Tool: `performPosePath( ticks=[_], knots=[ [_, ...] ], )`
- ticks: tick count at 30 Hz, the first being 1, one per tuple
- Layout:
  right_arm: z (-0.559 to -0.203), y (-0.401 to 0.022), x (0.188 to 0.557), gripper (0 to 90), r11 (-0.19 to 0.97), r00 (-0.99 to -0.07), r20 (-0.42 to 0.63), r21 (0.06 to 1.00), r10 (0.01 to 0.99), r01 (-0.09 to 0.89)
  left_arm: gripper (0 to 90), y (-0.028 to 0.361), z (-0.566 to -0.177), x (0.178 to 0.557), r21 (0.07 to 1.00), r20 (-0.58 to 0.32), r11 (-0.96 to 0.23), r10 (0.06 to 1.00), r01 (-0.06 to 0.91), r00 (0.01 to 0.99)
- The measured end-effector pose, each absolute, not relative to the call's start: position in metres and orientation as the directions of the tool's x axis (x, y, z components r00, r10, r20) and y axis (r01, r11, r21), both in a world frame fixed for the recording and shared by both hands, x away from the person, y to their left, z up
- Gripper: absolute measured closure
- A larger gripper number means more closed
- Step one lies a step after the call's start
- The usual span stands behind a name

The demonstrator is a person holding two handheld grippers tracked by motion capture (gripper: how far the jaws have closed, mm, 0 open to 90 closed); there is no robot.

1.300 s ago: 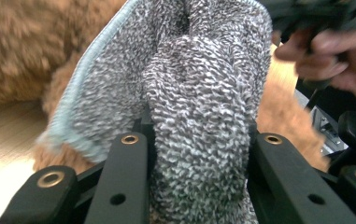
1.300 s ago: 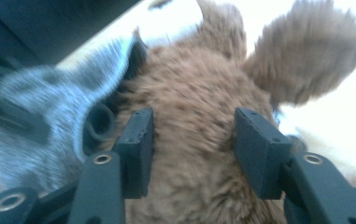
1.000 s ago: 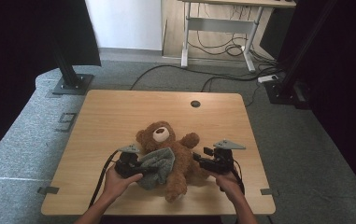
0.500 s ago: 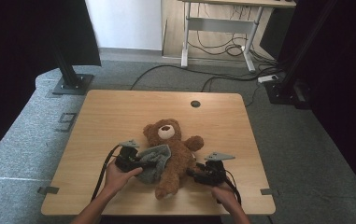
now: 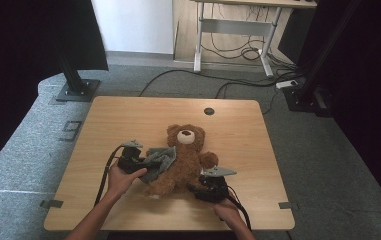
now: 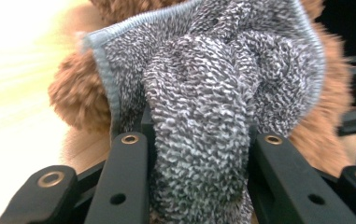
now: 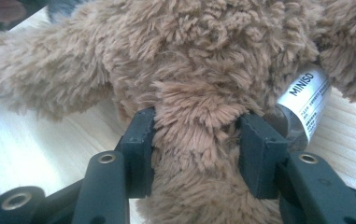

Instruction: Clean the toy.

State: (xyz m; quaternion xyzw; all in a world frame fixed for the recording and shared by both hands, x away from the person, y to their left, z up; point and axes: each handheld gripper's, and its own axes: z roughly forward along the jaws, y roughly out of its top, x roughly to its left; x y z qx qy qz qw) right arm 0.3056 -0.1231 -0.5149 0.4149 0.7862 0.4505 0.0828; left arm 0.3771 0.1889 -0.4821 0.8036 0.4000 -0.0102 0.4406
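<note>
Change: the teddy bear (image 5: 185,159) had shifted toward 5 o'clock; the right gripper (image 5: 209,189) had sunk, jaws just closing.
Left gripper (image 5: 137,163): clamped on the grey cloth (image 5: 159,159) at the bear's 9 o'clock.
Right gripper: gripping the bear's leg, 5 o'clock.
Table (image 5: 128,115): bear lying near centre.

Both forearms reach in low; the left gripper (image 5: 134,161) jaws are clamped, the right gripper (image 5: 204,188) jaws have just been closing.

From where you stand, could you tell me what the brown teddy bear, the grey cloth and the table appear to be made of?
Brown teddy bear: shaggy plush pile, probably synthetic, matte.
Grey cloth: looped terry, likely microfibre, with a stitched pale-blue edge.
Table: light wood-grain top, smooth; solid wood or laminate, I cannot tell.
</note>
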Motion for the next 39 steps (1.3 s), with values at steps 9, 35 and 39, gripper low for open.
performPosePath(
  ticks=[9,35,39],
  knots=[
    [-0.516,-0.121,0.308,53.0,0.234,-0.625,0.238,0.782,0.744,0.577,67.0,0.203,-0.456,0.353,0.767,-0.386,-0.24,0.569,0.595,0.726],
    [-0.516,-0.123,0.31,56.7,0.216,-0.619,0.253,0.785,0.743,0.581,67.0,0.155,-0.465,0.314,0.716,-0.272,-0.433,0.549,0.548,0.79],
    [-0.517,-0.121,0.31,58.0,0.22,-0.62,0.252,0.784,0.743,0.581,67.0,0.141,-0.461,0.3,0.719,-0.203,-0.492,0.527,0.491,0.825]
  ],
)
